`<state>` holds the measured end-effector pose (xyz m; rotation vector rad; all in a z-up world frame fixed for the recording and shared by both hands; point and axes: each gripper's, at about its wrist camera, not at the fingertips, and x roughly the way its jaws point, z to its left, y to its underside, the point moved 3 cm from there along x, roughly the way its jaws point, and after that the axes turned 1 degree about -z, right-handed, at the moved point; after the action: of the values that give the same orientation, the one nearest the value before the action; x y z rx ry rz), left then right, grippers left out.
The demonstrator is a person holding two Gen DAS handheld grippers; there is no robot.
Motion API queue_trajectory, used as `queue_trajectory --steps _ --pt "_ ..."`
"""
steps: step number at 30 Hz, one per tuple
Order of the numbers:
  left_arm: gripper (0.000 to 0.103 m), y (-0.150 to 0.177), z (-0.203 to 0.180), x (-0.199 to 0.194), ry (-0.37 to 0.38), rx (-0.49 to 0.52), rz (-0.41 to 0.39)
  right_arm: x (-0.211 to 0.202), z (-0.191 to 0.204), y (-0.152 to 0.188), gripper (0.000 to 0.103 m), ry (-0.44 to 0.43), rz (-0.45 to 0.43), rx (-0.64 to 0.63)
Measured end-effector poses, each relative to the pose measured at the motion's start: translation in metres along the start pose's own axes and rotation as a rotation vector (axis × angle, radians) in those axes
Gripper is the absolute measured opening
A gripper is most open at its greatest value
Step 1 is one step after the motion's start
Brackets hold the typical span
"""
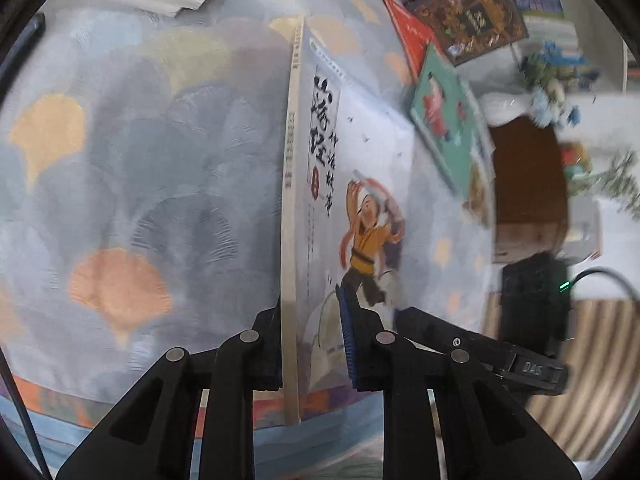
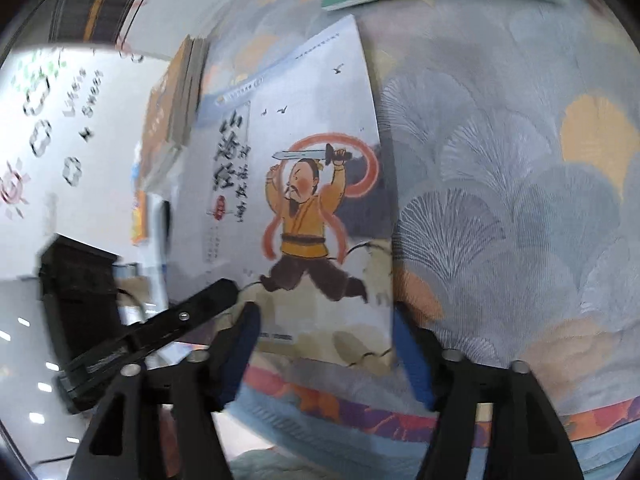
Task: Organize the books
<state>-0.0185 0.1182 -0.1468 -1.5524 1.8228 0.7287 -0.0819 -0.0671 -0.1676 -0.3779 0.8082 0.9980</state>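
The left gripper [image 1: 310,344] pinches a white storybook [image 1: 352,184] by its lower edge. At three o'clock, the right gripper [image 2: 324,344] hangs wide open, holding nothing.

- Book [image 2: 304,208] cover shows big black brush characters reading 山海经; the smaller column beside them is too blurred to read
- Black strap [image 1: 532,370] carries pale letters, roughly "DAS"
- White wall [image 2: 80,128] lettering too smeared to make out
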Motion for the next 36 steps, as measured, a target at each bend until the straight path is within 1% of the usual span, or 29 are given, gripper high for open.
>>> queue_trajectory --steps 2,3,5,7,10,14,15,16,17,18,19,21,22,23,25,27,28,30,32,33,36 --pt "0.017 -0.004 -0.001 -0.004 0.066 -0.041 0.017 -0.012 -0.010 -0.001 0.070 -0.037 -0.022 0.016" --pt "0.017 -0.006 -0.002 -0.004 0.091 -0.059 0.024 -0.015 -0.014 -0.001 0.071 -0.045 -0.024 0.024" --pt "0.016 -0.010 -0.004 -0.005 0.163 -0.109 0.041 -0.018 -0.025 0.001 0.071 -0.065 -0.021 0.046" --pt "0.016 -0.014 -0.010 -0.007 0.205 -0.118 0.045 -0.019 -0.034 0.002 0.071 -0.107 -0.013 0.080" --pt "0.016 -0.018 -0.016 -0.007 0.229 -0.129 0.053 -0.014 -0.047 0.005 0.071 -0.183 -0.005 0.131" --pt "0.016 -0.022 -0.017 -0.003 0.230 -0.134 0.075 -0.014 -0.051 0.003 0.071 -0.299 -0.023 0.174" --pt "0.015 -0.022 -0.017 -0.002 0.231 -0.136 0.079 -0.015 -0.052 0.001 0.068 -0.322 -0.032 0.177" --pt "0.015 -0.023 -0.016 -0.003 0.227 -0.138 0.078 -0.016 -0.051 -0.001 0.061 -0.320 -0.047 0.173" --pt "0.015 -0.025 -0.013 -0.004 0.225 -0.143 0.075 -0.019 -0.050 -0.002 0.054 -0.299 -0.062 0.159" --pt "0.015 -0.026 -0.010 -0.006 0.225 -0.151 0.073 -0.020 -0.047 -0.003 0.039 -0.264 -0.076 0.141" --pt "0.015 -0.028 -0.007 -0.008 0.216 -0.152 0.067 -0.021 -0.042 -0.004 0.031 -0.245 -0.094 0.121" --pt "0.014 -0.031 -0.005 -0.013 0.183 -0.119 0.047 -0.032 -0.028 -0.001 0.026 -0.217 -0.134 0.036" --pt "0.010 -0.031 -0.006 -0.018 0.168 -0.092 0.035 -0.036 -0.016 0.001 0.026 -0.171 -0.150 -0.026" --pt "0.010 -0.032 -0.007 -0.021 0.155 -0.063 0.024 -0.039 -0.002 0.002 0.026 -0.109 -0.160 -0.095" --pt "0.010 -0.032 -0.016 -0.029 0.080 0.039 -0.005 -0.039 0.024 0.007 0.026 -0.003 -0.164 -0.220" --pt "0.010 -0.030 -0.022 -0.034 0.013 0.131 -0.022 -0.035 0.045 0.014 0.026 0.066 -0.164 -0.315" --pt "0.010 -0.028 -0.026 -0.037 -0.009 0.181 -0.029 -0.032 0.055 0.017 0.026 0.091 -0.165 -0.355" --pt "0.010 -0.023 -0.031 -0.044 -0.026 0.259 -0.041 -0.033 0.064 0.027 0.026 0.130 -0.190 -0.420" --pt "0.011 -0.020 -0.034 -0.054 -0.055 0.328 -0.078 -0.034 0.079 0.034 0.026 0.135 -0.240 -0.457" --pt "0.012 -0.021 -0.032 -0.059 -0.055 0.344 -0.091 -0.034 0.087 0.034 0.026 0.128 -0.252 -0.457" --pt "0.013 -0.027 -0.025 -0.075 0.001 0.334 -0.108 -0.039 0.093 0.037 0.026 0.105 -0.287 -0.463"
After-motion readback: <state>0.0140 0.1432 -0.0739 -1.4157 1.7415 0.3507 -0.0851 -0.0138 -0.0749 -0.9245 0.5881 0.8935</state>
